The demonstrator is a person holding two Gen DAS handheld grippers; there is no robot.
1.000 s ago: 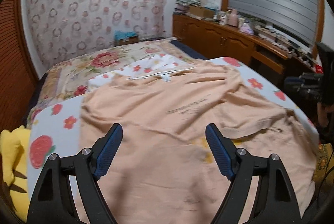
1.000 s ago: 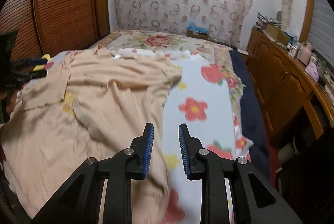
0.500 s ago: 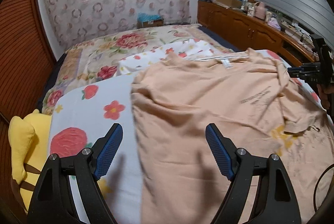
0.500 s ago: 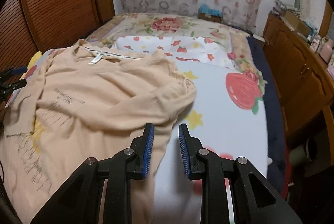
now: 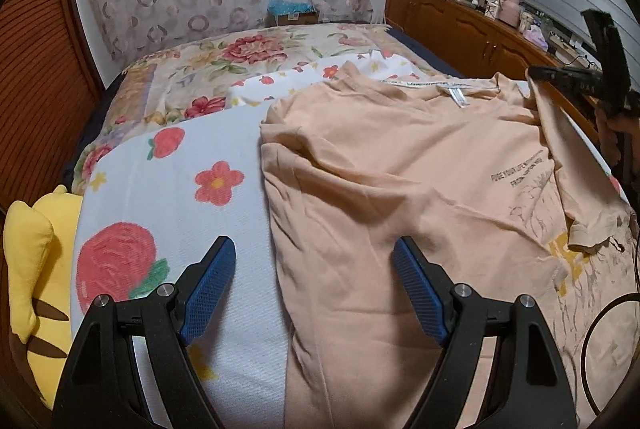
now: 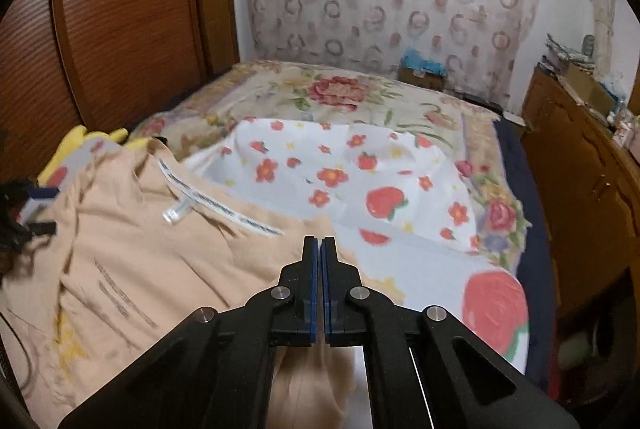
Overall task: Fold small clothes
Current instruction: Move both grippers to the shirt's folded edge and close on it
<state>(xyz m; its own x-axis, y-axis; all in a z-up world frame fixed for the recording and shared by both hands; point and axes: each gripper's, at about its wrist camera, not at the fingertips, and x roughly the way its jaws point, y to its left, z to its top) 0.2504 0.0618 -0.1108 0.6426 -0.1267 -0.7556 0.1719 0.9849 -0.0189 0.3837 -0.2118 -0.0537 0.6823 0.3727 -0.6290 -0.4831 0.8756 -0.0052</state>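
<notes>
Our right gripper (image 6: 320, 249) has just clamped the peach shirt's (image 5: 400, 189) right sleeve on the bed (image 5: 160, 189); our left gripper (image 5: 312, 281) hovers open over its left edge, ready to fold.

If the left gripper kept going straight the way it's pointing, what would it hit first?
Probably the peach shirt, near its left edge. The open left gripper straddles that edge over the fruit-print sheet; depth is unclear.

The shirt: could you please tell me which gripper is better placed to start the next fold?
Right, probably: the right gripper is shut on the shirt's raised edge, while the left gripper hangs open over the opposite edge, gripping nothing.
</notes>
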